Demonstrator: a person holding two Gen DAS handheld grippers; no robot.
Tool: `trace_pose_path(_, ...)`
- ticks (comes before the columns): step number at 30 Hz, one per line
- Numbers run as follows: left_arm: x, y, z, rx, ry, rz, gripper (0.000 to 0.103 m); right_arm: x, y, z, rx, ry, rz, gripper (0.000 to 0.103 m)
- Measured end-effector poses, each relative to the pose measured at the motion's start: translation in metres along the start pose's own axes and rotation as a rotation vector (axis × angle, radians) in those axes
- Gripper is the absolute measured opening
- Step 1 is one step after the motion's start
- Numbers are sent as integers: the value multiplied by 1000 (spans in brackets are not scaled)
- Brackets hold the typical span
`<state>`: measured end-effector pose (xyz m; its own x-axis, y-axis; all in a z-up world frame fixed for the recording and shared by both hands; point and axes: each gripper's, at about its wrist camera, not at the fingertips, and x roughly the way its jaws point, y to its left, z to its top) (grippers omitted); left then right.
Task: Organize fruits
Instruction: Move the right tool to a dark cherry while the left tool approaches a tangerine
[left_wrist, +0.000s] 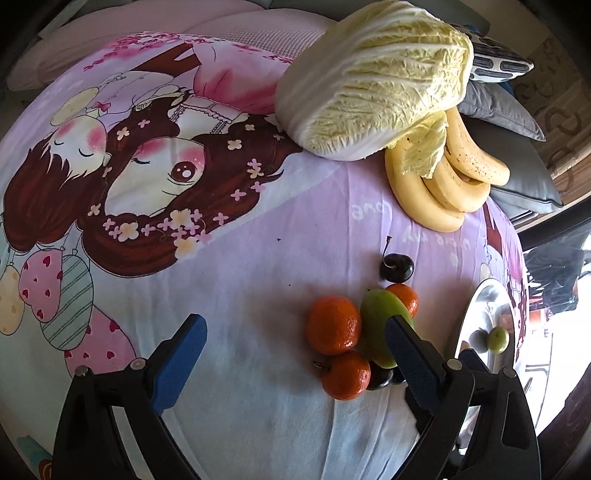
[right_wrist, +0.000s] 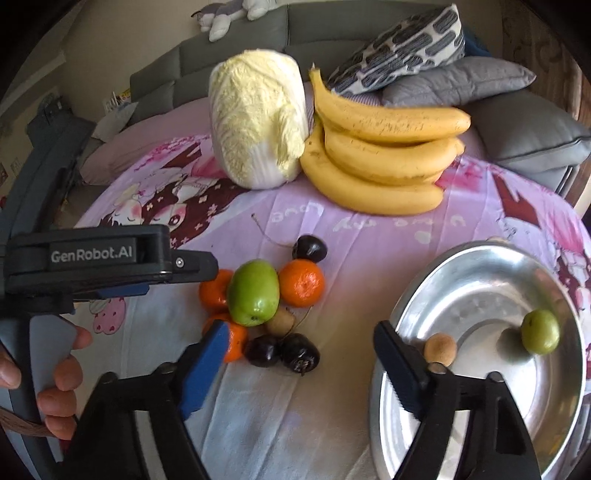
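Nearest, the right gripper (right_wrist: 299, 354) stands with jaws apart, nothing between them; one finger overlaps the metal bowl (right_wrist: 480, 266), hiding part of its rim. In the bowl lie a small brown fruit (right_wrist: 440, 349) and a green fruit (right_wrist: 540, 331). The left gripper (left_wrist: 295, 339) is spread wide and empty above the bedsheet (left_wrist: 240, 258); its right finger covers part of the fruit pile (right_wrist: 266, 306): tangerines, a larger green fruit, dark cherries. Beyond sit the bananas (right_wrist: 384, 147) and cabbage (right_wrist: 258, 122), its loose leaf covering part of the bananas.
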<state>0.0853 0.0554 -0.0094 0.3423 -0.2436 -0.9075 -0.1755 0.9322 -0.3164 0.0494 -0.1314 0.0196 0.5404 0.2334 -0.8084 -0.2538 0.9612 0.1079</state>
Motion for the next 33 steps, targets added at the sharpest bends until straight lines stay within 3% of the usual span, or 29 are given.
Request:
trace_pose_path(2, 0, 1, 1, -5, 1, -5, 97, -4, 1, 0, -9, -15, 9, 75)
trace_pose_path(5, 0, 0, 1, -5, 6, -13, 97, 1, 5, -1, -35, 16, 34, 56)
trace_pose_path(7, 1, 1, 1, -13, 14, -19, 96, 7, 8, -4, -53, 49, 30, 49)
trace_pose_path(16, 7, 0, -1, -20, 46, -32, 83, 22, 10, -14, -68, 96, 12, 49)
trace_pose_path(23, 13, -2, -1, -25, 56, -42, 78, 21, 7, -14, -48, 79, 32, 36)
trace_pose_path(26, 17, -3, -1, -24, 62, -50, 66, 19, 3, -13, -25, 72, 38, 34)
trace_pose_path(33, 24, -8, -1, -15, 69, -39, 66, 22, 2, -14, -20, 91, 26, 32)
